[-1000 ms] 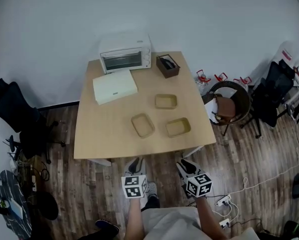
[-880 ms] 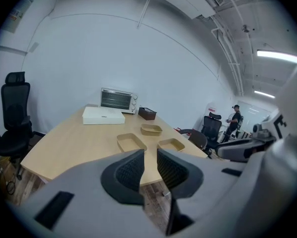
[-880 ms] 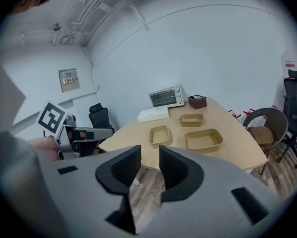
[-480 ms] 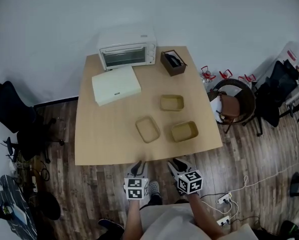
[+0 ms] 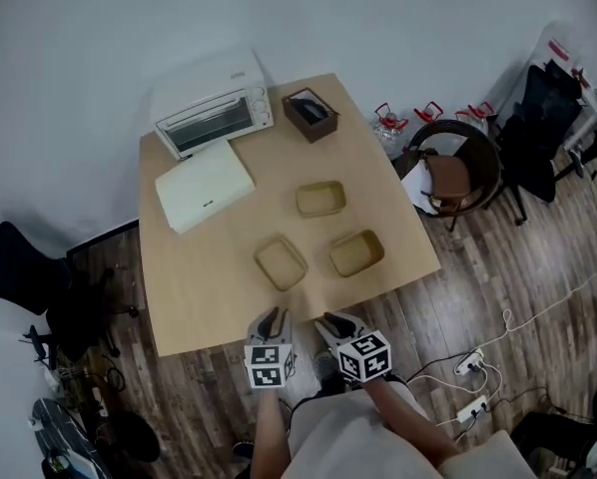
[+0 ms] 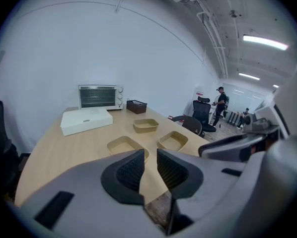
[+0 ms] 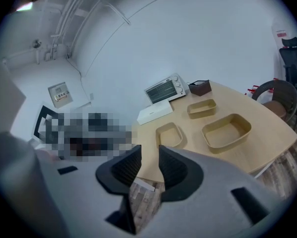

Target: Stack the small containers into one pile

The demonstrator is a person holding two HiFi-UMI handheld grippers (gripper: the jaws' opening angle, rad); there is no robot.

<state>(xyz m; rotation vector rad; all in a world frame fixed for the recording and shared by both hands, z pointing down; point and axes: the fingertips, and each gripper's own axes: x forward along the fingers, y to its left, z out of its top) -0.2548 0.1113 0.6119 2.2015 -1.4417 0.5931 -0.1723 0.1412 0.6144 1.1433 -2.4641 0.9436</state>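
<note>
**Q:** Head view?
**R:** Approach step; nothing is stacked. 3 containers (image 5: 281, 263) sit apart on the table (image 5: 194, 277): 2 along its near edge, 1 behind them. The left gripper (image 5: 271, 319) and right gripper (image 5: 333, 324) now reach that edge, nearer than earlier.
**Q:** Left gripper view?
**R:** Jaws part-open, empty.
**Q:** Right gripper view?
**R:** Jaws part-open, just closing slightly, nothing between them. Next, I judge, one must straddle a container wall.

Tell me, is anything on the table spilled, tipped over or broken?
Nothing stands out. The three small containers sit upright, empty and apart on the table, not yet stacked.
</note>
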